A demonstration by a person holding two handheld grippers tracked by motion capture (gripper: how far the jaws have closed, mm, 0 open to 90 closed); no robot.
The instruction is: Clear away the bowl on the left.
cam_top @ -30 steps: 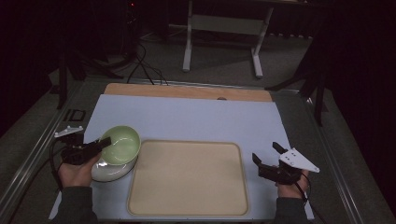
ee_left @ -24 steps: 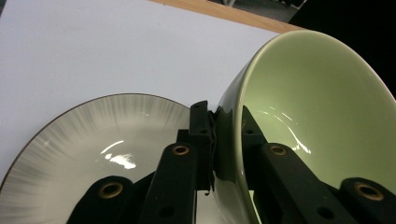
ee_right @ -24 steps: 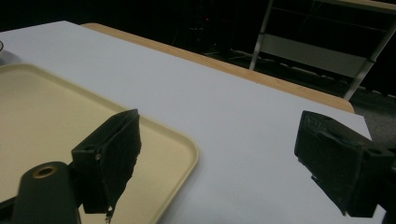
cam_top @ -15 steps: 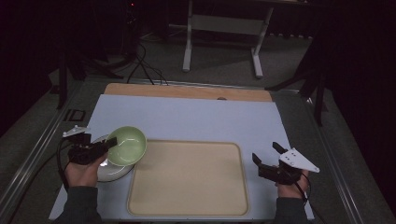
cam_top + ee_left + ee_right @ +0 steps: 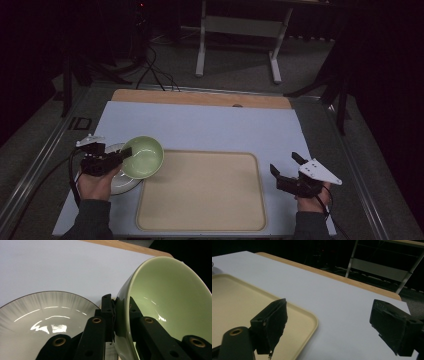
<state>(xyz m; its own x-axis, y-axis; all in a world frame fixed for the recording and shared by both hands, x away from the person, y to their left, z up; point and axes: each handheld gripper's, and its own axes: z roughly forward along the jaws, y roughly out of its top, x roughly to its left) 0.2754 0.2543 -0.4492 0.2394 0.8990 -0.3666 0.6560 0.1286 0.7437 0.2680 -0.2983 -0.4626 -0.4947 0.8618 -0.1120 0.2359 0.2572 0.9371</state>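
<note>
Lifted off the grey plate point(image 5: 118, 182), green bowl point(image 5: 143, 157) stays clamped in left gripper point(image 5: 124, 153) jaws.

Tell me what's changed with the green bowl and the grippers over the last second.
The left gripper, clamped on the green bowl's rim, has lifted it off the white plate, tilted it, and carried it right toward the tan tray. The plate, the tray and the open right gripper stayed where they were.

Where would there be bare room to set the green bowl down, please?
The beige tray is bare all over, between the two claws. The white mat lies bare behind the tray up to the wooden strip. It is crowded at the left: the left claw holds the green bowl tilted above the grey plate.
</note>
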